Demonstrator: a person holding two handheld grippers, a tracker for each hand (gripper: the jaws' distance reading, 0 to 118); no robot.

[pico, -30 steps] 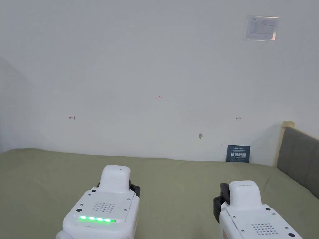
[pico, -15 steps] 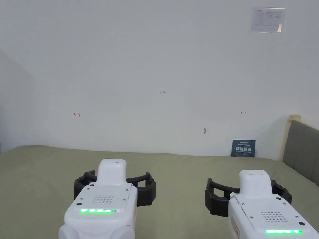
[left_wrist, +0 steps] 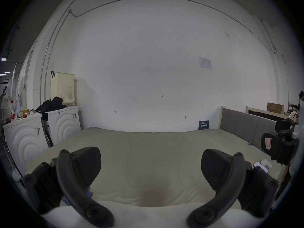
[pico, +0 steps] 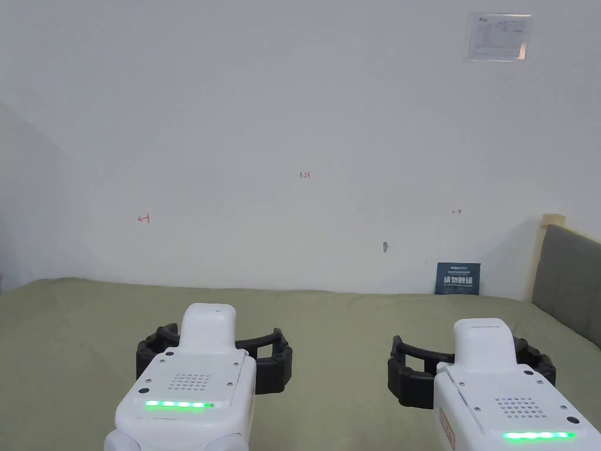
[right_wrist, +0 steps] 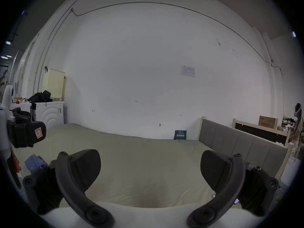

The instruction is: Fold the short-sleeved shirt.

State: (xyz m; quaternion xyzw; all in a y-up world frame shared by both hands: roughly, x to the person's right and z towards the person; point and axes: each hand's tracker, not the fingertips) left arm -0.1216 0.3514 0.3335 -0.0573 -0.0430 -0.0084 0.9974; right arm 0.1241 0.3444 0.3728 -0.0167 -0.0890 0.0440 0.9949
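A crumpled blue garment (right_wrist: 35,161), seemingly the shirt, lies on the olive-green bed (pico: 328,329) near its left front. A small bit of the blue garment (left_wrist: 89,194) peeks out under a jaw in the left gripper view. My left gripper (pico: 214,352) hovers over the bed's front, open, with nothing between its jaws. My right gripper (pico: 472,367) hovers level with it to the right, also open and holding nothing. In each gripper view the other gripper appears at the edge: the right gripper (left_wrist: 279,142) and the left gripper (right_wrist: 26,132).
A grey padded headboard (pico: 566,276) bounds the bed on the right, and a white wall stands behind it. White washing machines (left_wrist: 64,124) with a cream basket (left_wrist: 62,87) and dark clothes stand left. A phone (left_wrist: 261,166) lies at the bed's right front. A person (right_wrist: 298,124) stands far right.
Both grippers went from jaws drawn in close to jaws spread wide. The right gripper rose a little in the head view.
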